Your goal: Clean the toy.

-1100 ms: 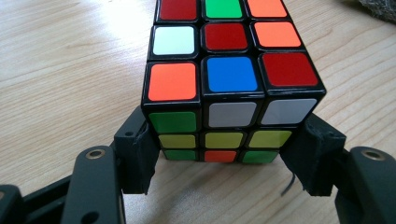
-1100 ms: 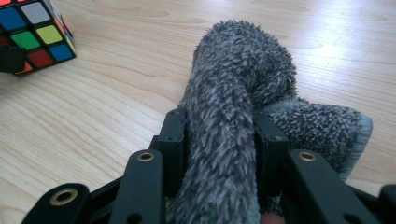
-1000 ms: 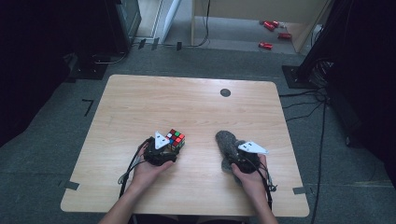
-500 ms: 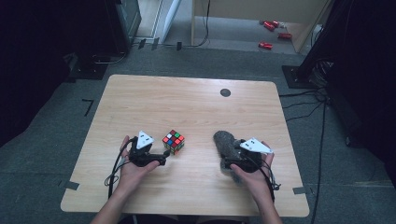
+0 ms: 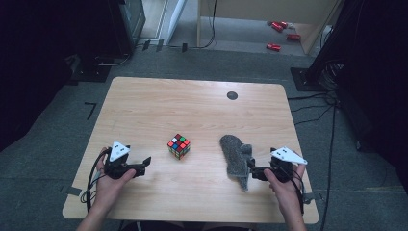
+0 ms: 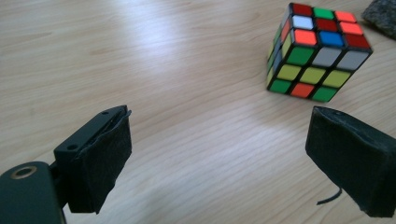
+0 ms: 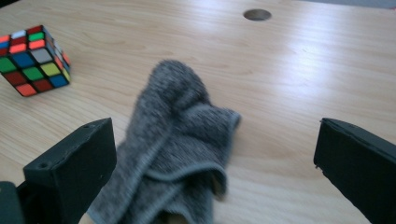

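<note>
Here, cube (image 6: 317, 51) ahead of open left gripper (image 6: 219, 161)

Wooden table (image 5: 144, 110): cube (image 5: 178, 146), grey cloth (image 5: 235, 154).

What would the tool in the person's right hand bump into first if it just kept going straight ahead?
Most likely the grey cloth. The right tool stands open, and the crumpled cloth lies on the table directly ahead between its jaws. Beyond it looks like bare wood.

Lab: black equipment racks (image 5: 126, 21), floor cables (image 5: 308, 98).
</note>
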`<state>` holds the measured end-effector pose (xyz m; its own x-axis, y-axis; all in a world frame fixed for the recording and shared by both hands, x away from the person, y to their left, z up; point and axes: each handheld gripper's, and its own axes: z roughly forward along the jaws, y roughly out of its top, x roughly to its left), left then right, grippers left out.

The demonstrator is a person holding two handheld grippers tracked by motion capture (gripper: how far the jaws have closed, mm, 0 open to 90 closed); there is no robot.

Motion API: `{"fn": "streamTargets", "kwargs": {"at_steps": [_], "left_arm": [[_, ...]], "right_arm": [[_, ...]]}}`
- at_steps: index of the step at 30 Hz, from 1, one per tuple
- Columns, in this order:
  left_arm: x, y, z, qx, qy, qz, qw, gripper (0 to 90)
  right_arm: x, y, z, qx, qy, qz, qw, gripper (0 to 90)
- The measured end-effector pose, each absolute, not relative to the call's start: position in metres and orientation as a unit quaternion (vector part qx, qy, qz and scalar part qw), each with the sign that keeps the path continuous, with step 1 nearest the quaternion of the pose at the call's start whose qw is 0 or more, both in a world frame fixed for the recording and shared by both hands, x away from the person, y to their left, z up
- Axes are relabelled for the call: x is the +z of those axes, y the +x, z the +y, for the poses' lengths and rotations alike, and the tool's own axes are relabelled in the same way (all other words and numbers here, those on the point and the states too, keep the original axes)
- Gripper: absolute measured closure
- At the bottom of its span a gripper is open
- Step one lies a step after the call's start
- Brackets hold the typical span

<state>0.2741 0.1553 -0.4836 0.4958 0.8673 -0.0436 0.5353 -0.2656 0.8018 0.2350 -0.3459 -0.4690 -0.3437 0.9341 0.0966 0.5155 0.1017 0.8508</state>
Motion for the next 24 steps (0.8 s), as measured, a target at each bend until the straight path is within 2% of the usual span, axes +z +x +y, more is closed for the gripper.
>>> {"fn": "streamTargets", "kwargs": {"at_steps": [9,16,24], "left_arm": [[-0.491,0.26,0.192,0.224,0.755,0.478,0.388,7.7],[-0.505,0.251,0.22,0.222,0.753,0.505,0.358,7.7],[-0.517,0.247,0.22,0.236,0.774,0.5,0.308,7.7]], "right_arm": [[-0.48,0.217,-0.379,0.395,0.538,0.701,0.252,0.0],[-0.495,0.204,-0.401,0.373,0.558,0.697,0.251,0.0],[-0.521,0.198,-0.417,0.311,0.595,0.701,0.242,0.1]]}}
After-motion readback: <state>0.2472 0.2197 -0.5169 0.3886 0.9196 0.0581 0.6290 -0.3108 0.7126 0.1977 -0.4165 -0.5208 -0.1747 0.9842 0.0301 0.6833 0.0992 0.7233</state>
